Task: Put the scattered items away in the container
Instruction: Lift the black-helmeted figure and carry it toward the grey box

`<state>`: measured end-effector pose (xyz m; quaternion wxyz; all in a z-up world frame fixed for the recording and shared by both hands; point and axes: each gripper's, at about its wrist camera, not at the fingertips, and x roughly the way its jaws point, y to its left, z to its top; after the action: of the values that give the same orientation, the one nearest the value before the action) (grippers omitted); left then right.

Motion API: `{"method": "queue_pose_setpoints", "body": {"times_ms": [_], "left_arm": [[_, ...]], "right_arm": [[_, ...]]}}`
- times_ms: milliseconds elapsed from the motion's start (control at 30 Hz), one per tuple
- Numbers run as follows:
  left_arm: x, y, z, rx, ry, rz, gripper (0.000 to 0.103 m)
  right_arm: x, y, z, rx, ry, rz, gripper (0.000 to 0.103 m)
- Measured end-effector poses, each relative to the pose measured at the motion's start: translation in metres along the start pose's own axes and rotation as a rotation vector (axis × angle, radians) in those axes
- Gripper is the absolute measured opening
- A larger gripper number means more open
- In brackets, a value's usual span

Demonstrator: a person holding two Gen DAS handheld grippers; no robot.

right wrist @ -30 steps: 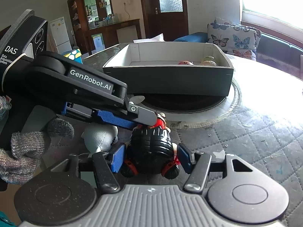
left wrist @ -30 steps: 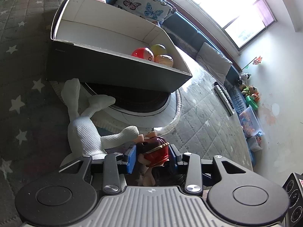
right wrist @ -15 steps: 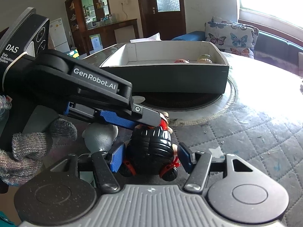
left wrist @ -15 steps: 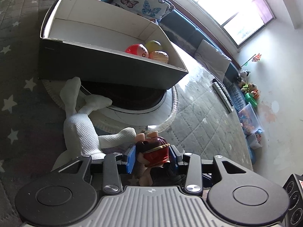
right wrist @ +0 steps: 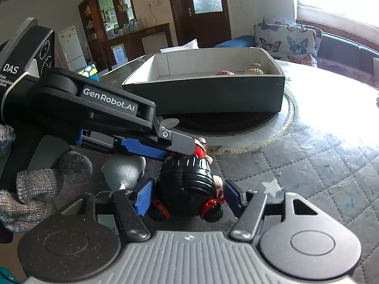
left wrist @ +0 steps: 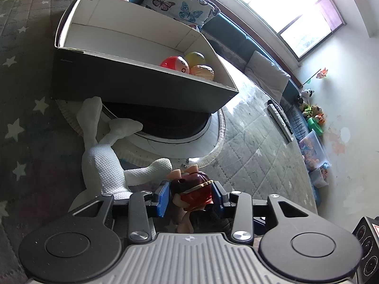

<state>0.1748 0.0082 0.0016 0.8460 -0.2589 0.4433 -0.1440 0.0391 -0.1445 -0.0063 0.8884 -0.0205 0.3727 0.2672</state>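
A small hard plastic toy figure (left wrist: 193,188), red and black with peach limbs, lies on the quilted grey table (left wrist: 255,156), in front of the open box (left wrist: 132,82) that serves as the container. The left claw (left wrist: 191,193) has its blue pads pressed against the figure's red upper part, one pad on each side. The right claw (right wrist: 187,193) straddles the figure's ribbed black body (right wrist: 186,184), pads close on both flanks; whether they actually press it cannot be told. The toy looks light, rigid and glossy, so it would probably slip if pinched on its rounded curves; the ribbed black section seems the surest place to hold. A soft white knitted toy (left wrist: 101,158) lies just beside it on the table. Three coloured balls (left wrist: 189,66) sit in the box's far corner.
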Motion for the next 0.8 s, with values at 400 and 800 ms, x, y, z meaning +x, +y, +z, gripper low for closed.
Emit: {"method": "queue_pose_setpoints", "body": {"times_ms": [400,800], "left_arm": [[0.0036,0.003,0.0023,-0.006,0.016,-0.016,0.042],[0.0075,-0.0018,0.0023,0.016,0.029,-0.024,0.042]], "right_arm": [[-0.0005,0.0016,-0.0016,-0.005,0.004,-0.002,0.064],[-0.0048,-0.0017,-0.0046,0.011,0.001,-0.006,0.064]]}}
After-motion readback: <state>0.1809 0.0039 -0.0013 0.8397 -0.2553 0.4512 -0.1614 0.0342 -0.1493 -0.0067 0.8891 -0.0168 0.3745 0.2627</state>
